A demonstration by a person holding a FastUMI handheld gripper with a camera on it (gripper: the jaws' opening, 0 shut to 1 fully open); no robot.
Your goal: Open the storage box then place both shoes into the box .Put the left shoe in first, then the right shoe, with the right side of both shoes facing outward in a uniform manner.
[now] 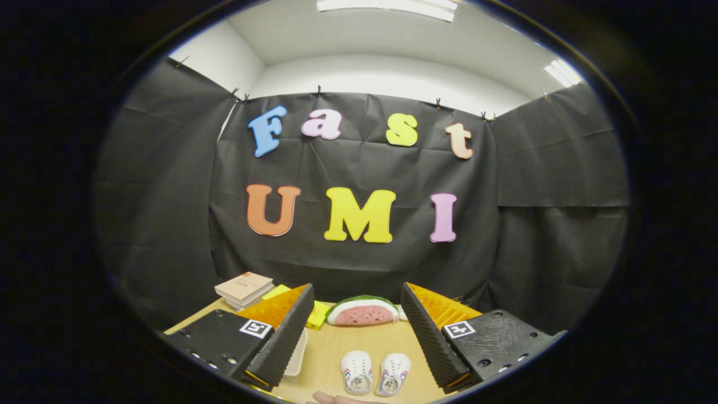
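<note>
Desk (336, 348) under your gripper (356, 331): jaws released, spread wide, gripping nothing; two small shoes (374, 373) side by side between them near front edge, watermelon slice (363, 311) beyond.

You are working in a recording booth set up inside an office-like room — black cloth walls (538, 185) pinned up beyond your fingers, white ceiling with strip lights (387, 5) above. A wooden table (336, 348) lies between the jaws — staged.
</note>
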